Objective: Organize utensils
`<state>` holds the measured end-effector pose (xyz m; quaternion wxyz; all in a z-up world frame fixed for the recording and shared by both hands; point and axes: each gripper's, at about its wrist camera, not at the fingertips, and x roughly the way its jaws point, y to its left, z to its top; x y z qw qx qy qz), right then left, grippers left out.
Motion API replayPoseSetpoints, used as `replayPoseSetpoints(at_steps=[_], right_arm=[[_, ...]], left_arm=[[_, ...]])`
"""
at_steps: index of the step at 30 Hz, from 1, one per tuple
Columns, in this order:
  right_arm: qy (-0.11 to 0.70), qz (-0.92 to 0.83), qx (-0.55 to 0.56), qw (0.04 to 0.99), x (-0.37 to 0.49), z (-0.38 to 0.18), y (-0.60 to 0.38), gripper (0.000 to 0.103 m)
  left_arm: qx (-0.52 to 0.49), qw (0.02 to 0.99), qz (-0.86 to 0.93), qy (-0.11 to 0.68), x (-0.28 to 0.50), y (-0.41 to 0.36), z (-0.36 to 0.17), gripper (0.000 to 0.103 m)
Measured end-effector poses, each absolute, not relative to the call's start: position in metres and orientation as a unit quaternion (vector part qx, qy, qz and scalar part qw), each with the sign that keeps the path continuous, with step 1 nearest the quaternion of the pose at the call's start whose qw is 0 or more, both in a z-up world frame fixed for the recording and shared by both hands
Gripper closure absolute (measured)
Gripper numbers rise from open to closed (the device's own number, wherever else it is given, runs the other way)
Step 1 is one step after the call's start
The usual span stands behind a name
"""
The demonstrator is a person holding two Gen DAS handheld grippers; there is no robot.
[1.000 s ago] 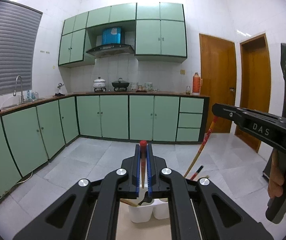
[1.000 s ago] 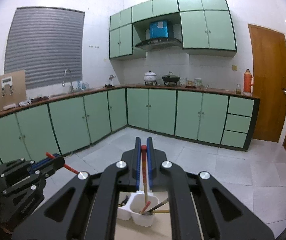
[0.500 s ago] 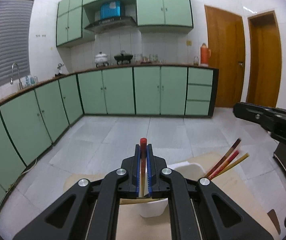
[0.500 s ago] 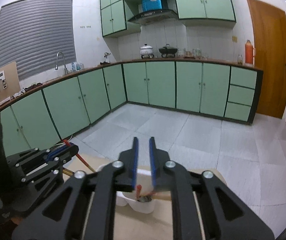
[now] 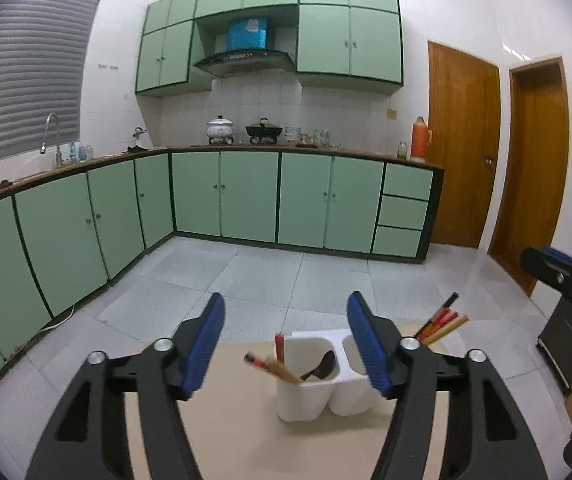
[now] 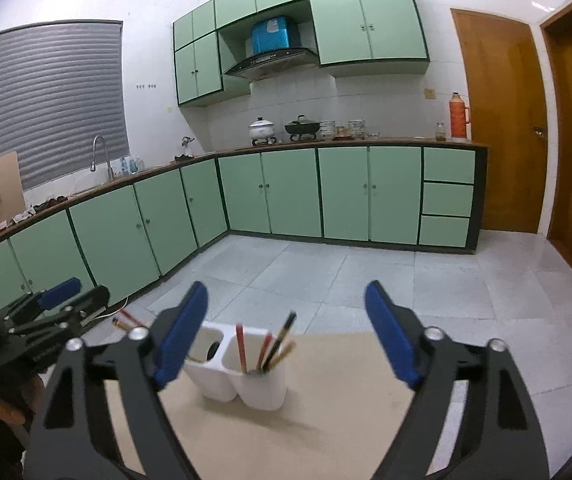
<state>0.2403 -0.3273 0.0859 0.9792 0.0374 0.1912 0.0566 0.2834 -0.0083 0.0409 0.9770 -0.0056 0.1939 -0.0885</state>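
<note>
A white two-compartment utensil holder (image 5: 308, 390) stands on the tan table (image 5: 237, 440). In the left wrist view its left compartment holds red-tipped chopsticks (image 5: 273, 364) and a black spoon (image 5: 320, 364); more chopsticks (image 5: 442, 322) stick out of the right compartment. My left gripper (image 5: 286, 344) is open and empty, just short of the holder. In the right wrist view the holder (image 6: 245, 376) shows several chopsticks (image 6: 269, 346) in its right compartment. My right gripper (image 6: 286, 340) is open and empty in front of it. The left gripper (image 6: 45, 312) shows at the left edge.
The tan table (image 6: 346, 400) ends just behind the holder, with grey tiled floor (image 6: 326, 276) beyond. Green cabinets (image 5: 245, 200) line the far and left walls. Two wooden doors (image 5: 462, 148) stand at the right. The other gripper (image 5: 566, 276) shows at the right edge.
Both grippers held a red-tipped chopstick upright over the holder. The right one opened first, then the left. Both chopsticks now stand in the holder and both grippers have drawn back.
</note>
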Motion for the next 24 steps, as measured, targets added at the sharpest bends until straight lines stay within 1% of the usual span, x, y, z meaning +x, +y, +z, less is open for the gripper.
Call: replayPoseSetpoints(at_steps=[1,3,5,7,10,12,17,24], right_arm=[[0.191,0.055,0.04,0.979,0.232,0.083,-0.329,0.014],[0.194,0.053,0.042,0.979,0.218,0.079,-0.332,0.013],[0.2,0.055,0.043,0.977,0.205,0.073,-0.332,0.008],[0.204,0.058,0.042,0.976,0.192,0.069,-0.331,0.006],[0.209,0.057,0.036,0.976,0.177,0.064,-0.328,0.005],[0.215,0.056,0.034,0.974,0.171,0.062,-0.324,0.005],[0.252,0.068,0.036,0.965,0.157,0.051,-0.317,0.005],[0.259,0.082,0.048,0.961,0.134,0.051,-0.314,0.005]], left_arm=[[-0.006,0.978,-0.083,0.193,0.275,-0.006,0.04,0.034],[-0.007,0.978,-0.078,0.192,0.263,-0.002,0.039,0.029],[-0.009,0.978,-0.074,0.194,0.249,0.0,0.036,0.022],[-0.009,0.978,-0.069,0.197,0.239,0.002,0.034,0.014],[-0.007,0.978,-0.066,0.2,0.223,0.003,0.03,0.008],[-0.001,0.977,-0.064,0.203,0.212,0.003,0.029,0.006],[0.016,0.977,-0.06,0.206,0.188,-0.002,0.026,0.006],[0.025,0.974,-0.069,0.212,0.163,-0.004,0.027,0.006]])
